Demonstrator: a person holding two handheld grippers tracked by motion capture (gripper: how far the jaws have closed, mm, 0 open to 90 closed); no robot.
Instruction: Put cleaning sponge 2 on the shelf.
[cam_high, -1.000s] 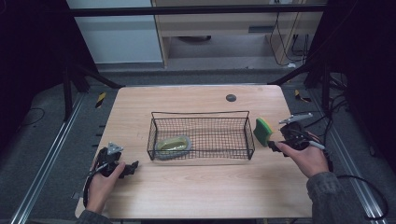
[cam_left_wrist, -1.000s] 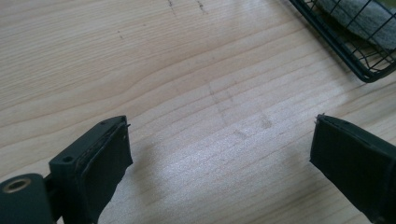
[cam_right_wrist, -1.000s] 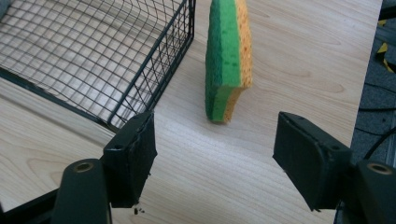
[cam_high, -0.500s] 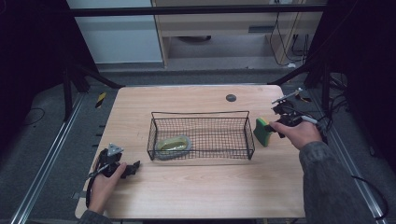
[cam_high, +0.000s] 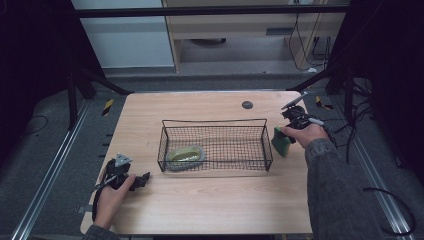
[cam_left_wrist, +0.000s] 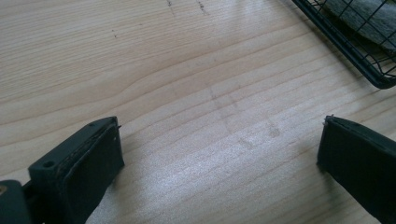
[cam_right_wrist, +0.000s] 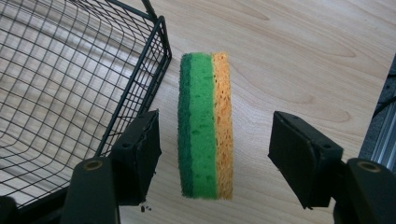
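The sponge (cam_right_wrist: 204, 126) stands on edge just outside the wire basket (cam_right_wrist: 70, 84), between the right gripper (cam_right_wrist: 215, 158)'s jaws, which have just been opening and aren't touching it; closing now, that near jaw could snag the mesh, while the left gripper (cam_left_wrist: 219, 163) rests wide open, empty.

a small dark disc (cam_high: 247, 104) lies on the wooden table (cam_high: 200, 210)

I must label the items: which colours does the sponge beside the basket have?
The sponge is green on one side and orange-yellow on the other, clearest in the right gripper view.
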